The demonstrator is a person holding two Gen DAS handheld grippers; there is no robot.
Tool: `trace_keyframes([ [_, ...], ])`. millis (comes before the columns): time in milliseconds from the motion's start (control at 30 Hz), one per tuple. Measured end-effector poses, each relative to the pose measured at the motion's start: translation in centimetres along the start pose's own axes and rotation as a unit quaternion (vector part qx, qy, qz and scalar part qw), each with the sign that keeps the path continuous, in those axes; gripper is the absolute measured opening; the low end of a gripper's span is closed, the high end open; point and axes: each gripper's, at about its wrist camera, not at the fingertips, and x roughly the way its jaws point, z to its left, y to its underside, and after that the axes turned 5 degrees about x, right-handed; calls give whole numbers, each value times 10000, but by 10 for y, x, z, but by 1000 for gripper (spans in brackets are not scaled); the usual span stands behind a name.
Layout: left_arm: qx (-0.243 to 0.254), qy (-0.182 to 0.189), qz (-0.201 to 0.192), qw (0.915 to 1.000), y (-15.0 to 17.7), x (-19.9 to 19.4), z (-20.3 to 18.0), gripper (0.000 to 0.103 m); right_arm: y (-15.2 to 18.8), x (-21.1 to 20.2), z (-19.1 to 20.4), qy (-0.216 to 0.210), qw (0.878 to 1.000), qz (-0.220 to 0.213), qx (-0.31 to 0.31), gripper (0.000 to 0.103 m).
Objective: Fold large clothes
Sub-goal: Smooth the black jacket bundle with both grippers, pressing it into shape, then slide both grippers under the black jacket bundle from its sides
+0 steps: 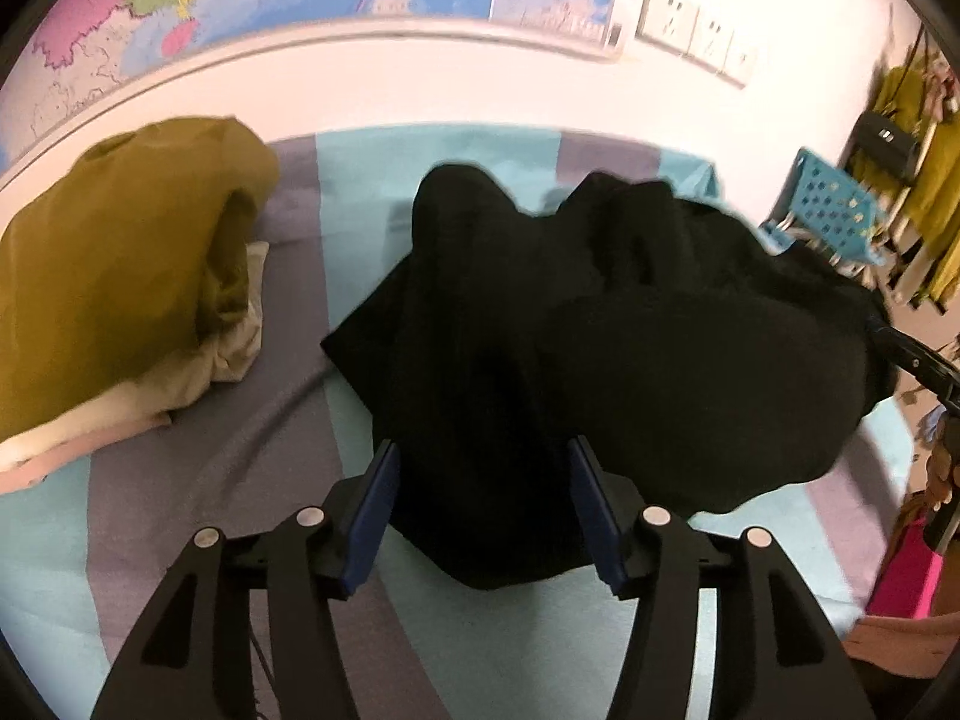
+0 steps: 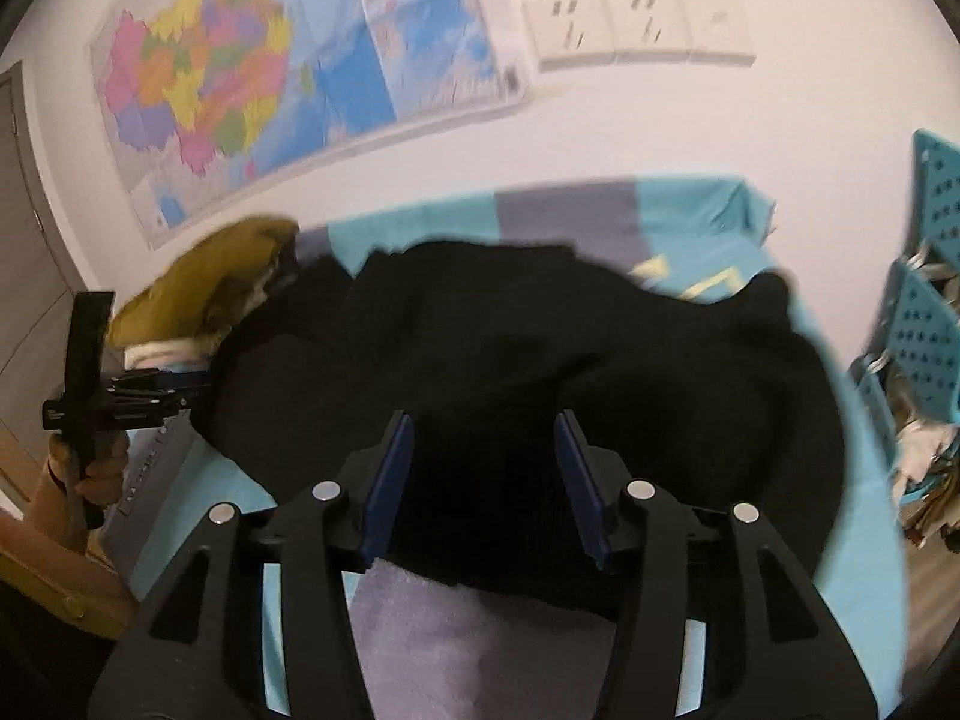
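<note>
A large black garment (image 1: 600, 330) lies crumpled on the striped teal and grey bed sheet (image 1: 210, 468); it also fills the middle of the right wrist view (image 2: 510, 372). My left gripper (image 1: 483, 468) is open, its blue pads on either side of the garment's near edge, with nothing clamped. My right gripper (image 2: 483, 450) is open over the garment's near edge, the cloth lying between the jaws. The left gripper also shows in the right wrist view (image 2: 180, 390) at the garment's left side. The right gripper's black frame shows at the right edge of the left wrist view (image 1: 918, 360).
A folded mustard garment (image 1: 114, 276) on pale clothes lies at the left of the bed. A blue perforated basket (image 1: 834, 210) stands at the right, also seen in the right wrist view (image 2: 924, 312). A map (image 2: 252, 78) and wall sockets (image 2: 636, 24) are behind.
</note>
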Motion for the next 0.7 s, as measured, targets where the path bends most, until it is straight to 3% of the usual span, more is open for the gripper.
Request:
trace_keyframes([
  [100,-76,-21,110,9999,0,7,-1,55,4,30,-11,88,9989,347,303,46],
  [233,-53,-77,63,9999,1,1,-5,56,1,10,5,188,9998,114,2,52],
  [267,-75,-68,75,9999,2,-1,-5,57,-1,2,9,187,9998,7,-86,58],
  [467,-40,0,72,10000,6,-5,-15,62,-4,-15,57,-160,9943,-177,-1036,74],
  [700,-54,8,88,9999,11,-12,-24,69,19,31,120,-272,9701,297,-2395,79],
])
